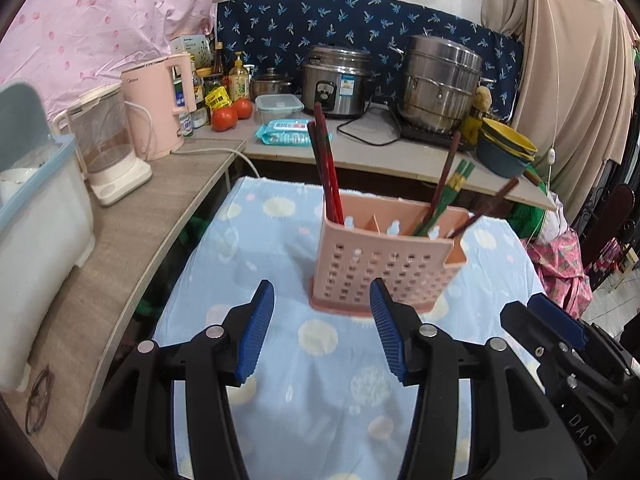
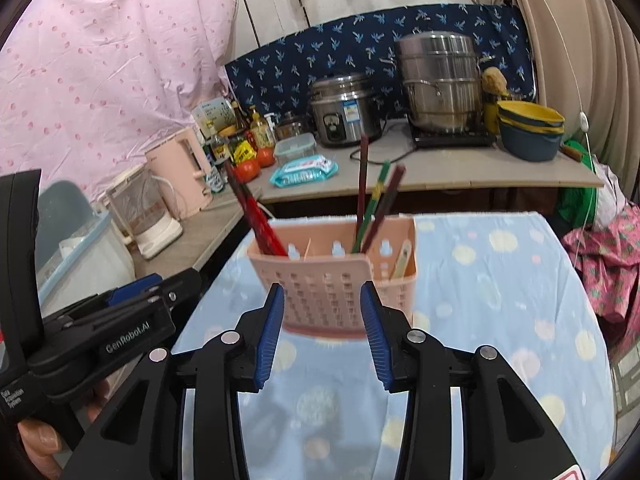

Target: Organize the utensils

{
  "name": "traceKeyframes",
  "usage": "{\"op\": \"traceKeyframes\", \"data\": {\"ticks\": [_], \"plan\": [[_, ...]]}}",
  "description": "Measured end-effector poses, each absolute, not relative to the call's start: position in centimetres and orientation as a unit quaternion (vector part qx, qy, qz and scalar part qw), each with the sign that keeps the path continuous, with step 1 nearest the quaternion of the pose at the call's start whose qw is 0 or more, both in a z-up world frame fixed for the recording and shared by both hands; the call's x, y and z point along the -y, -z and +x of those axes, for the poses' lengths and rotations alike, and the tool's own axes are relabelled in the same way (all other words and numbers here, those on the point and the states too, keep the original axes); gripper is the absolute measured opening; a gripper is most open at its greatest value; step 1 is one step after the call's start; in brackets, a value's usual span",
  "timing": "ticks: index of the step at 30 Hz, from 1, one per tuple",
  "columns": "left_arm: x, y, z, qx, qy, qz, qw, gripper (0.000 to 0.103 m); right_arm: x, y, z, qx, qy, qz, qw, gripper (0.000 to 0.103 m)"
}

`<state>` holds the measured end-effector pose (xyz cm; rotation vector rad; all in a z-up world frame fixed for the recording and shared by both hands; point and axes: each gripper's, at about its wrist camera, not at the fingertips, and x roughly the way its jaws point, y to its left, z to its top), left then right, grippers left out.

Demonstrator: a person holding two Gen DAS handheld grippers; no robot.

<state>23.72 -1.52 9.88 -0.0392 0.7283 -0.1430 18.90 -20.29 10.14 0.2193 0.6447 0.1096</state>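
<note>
Pink utensil caddy (image 2: 336,280) w/ chopsticks (image 2: 256,216), just ahead of open right tongs (image 2: 322,320)

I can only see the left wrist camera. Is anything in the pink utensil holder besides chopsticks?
Observer: Yes. The right wrist view shows a pale flat utensil leaning in the end pocket of the pink utensil holder.
Operator: Is the right tool holding something? I only see its side.
Observer: No. The right tool is open and empty, with the holder just past its tips.
</note>
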Motion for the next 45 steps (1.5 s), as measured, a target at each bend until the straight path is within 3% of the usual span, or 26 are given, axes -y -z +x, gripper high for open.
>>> {"op": "traceKeyframes", "data": {"ticks": [13,16,29,37,45], "plan": [[1.2,-7.8,19.4,-0.373,0.049,0.000,0.927,0.054,20.1,-7.0,14.5,-0.357,-0.040,0.100,0.928,0.041],[1.3,-8.0,19.0,-0.374,0.046,0.002,0.926,0.055,20.2,-7.2,13.9,-0.358,-0.038,0.098,0.928,0.048],[2.3,-8.6,17.6,-0.362,0.028,0.026,0.931,0.085,20.2,-8.1,12.5,-0.359,-0.009,0.068,0.931,0.067],[2.4,-7.9,17.4,-0.372,0.022,0.033,0.927,0.090,20.4,-7.0,12.7,-0.385,-0.012,0.083,0.919,0.067],[2.3,-7.3,17.4,-0.379,0.016,0.036,0.924,0.091,20.3,-7.2,12.4,-0.377,-0.002,0.073,0.923,0.077]]}}
